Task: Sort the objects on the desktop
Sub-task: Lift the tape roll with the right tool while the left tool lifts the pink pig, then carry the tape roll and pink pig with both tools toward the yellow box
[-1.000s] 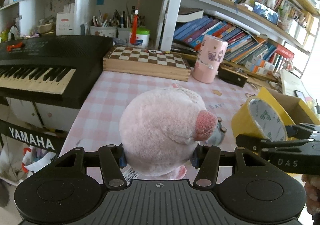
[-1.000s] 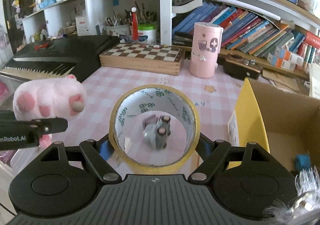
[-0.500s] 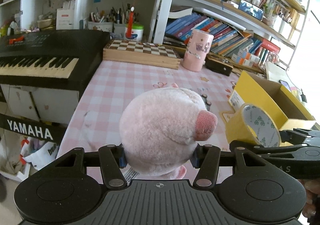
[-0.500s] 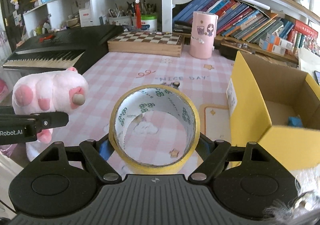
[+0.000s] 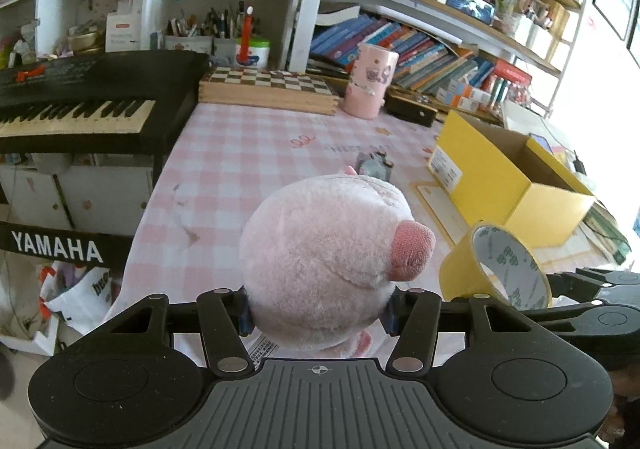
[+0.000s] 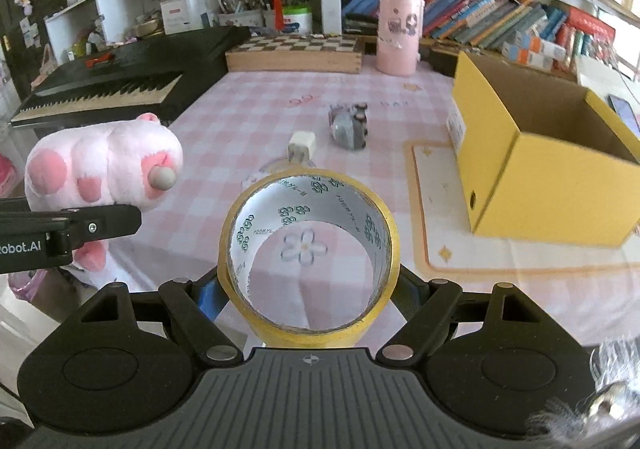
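Observation:
My left gripper [image 5: 318,319] is shut on a pink plush pig [image 5: 324,261] and holds it above the near edge of the pink checked table [image 5: 240,161]. The pig also shows at the left of the right wrist view [image 6: 104,165]. My right gripper [image 6: 308,293] is shut on a roll of yellow tape [image 6: 310,331], which also shows in the left wrist view [image 5: 496,269]. An open yellow cardboard box [image 6: 540,165] stands to the right. A small grey toy car [image 6: 348,123] and a small white cube [image 6: 302,145] lie on the table ahead.
A black Yamaha keyboard [image 5: 80,101] runs along the left. A wooden chessboard box [image 5: 268,89] and a pink cylinder [image 5: 372,79] stand at the back, before shelves of books [image 5: 440,49]. A cream mat [image 6: 440,217] lies beside the yellow box.
Both grippers have pulled back from the shelves and risen, each keeping its object. The toy car, the white cube and more of the yellow box have come into view.

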